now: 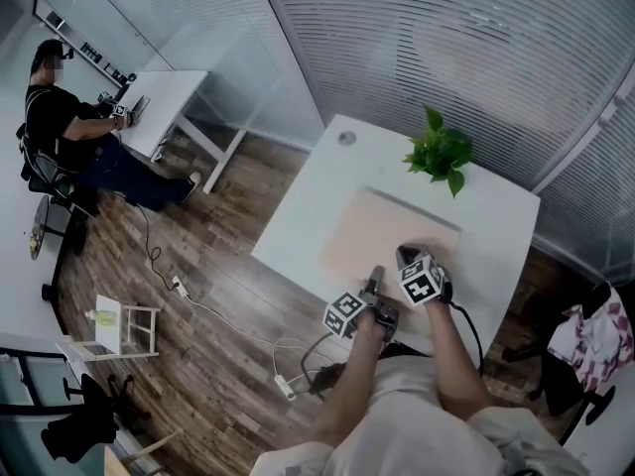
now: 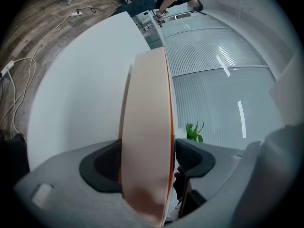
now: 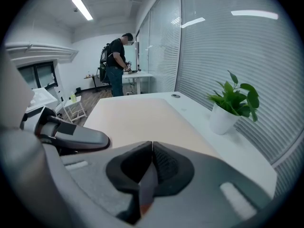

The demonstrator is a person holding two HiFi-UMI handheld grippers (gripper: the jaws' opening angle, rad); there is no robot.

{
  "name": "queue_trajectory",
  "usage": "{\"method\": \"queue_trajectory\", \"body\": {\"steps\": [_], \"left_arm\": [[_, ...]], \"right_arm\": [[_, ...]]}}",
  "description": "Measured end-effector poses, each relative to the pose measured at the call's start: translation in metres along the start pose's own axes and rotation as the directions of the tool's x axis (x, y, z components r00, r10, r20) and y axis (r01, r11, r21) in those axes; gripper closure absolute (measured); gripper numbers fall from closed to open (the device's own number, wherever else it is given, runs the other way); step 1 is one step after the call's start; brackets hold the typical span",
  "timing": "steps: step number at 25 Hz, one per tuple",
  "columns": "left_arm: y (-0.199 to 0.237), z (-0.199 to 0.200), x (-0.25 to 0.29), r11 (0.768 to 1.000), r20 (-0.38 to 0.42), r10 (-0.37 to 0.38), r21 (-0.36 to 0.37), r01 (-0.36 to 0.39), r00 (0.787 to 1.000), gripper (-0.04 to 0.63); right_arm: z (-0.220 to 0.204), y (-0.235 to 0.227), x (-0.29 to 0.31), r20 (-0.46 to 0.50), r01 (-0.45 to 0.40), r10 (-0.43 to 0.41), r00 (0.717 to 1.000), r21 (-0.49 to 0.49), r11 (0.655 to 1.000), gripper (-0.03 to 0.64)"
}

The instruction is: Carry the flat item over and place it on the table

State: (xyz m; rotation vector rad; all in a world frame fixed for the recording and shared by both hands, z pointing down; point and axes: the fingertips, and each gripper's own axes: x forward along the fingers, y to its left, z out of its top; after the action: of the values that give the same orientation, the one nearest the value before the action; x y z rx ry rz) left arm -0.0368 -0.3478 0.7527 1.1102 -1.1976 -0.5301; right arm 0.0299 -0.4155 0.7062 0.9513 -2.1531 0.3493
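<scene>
The flat item [image 1: 387,234] is a thin pale peach sheet with an orange edge, spread over the white table [image 1: 317,196]. I cannot tell whether it rests on the table or hangs just above it. Both grippers hold its near edge. My left gripper [image 1: 375,284] is shut on the sheet [image 2: 145,127], which runs edge-on between the jaws of the left gripper [image 2: 147,160]. Just right of it, my right gripper [image 1: 409,256] pinches the same edge. In the right gripper view the sheet [image 3: 137,120] stretches away from the right gripper [image 3: 152,158] across the table [image 3: 237,141].
A potted green plant [image 1: 440,155] stands at the table's far side, just beyond the sheet. A cable port [image 1: 345,138] sits at the far left corner. A person [image 1: 69,127] works at another desk. A white stool [image 1: 124,325] and cables [image 1: 228,320] lie on the wood floor.
</scene>
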Motion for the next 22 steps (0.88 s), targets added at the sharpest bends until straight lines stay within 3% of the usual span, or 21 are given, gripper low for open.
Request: {"method": "queue_trajectory", "body": {"steps": [22], "left_arm": [[0.008, -0.01, -0.02, 0.996, -0.012, 0.08, 0.046, -0.079, 0.997, 0.267]], "right_arm": [[-0.009, 0.012, -0.005, 0.034, 0.027, -0.025, 0.999, -0.051, 0.998, 0.612]]}}
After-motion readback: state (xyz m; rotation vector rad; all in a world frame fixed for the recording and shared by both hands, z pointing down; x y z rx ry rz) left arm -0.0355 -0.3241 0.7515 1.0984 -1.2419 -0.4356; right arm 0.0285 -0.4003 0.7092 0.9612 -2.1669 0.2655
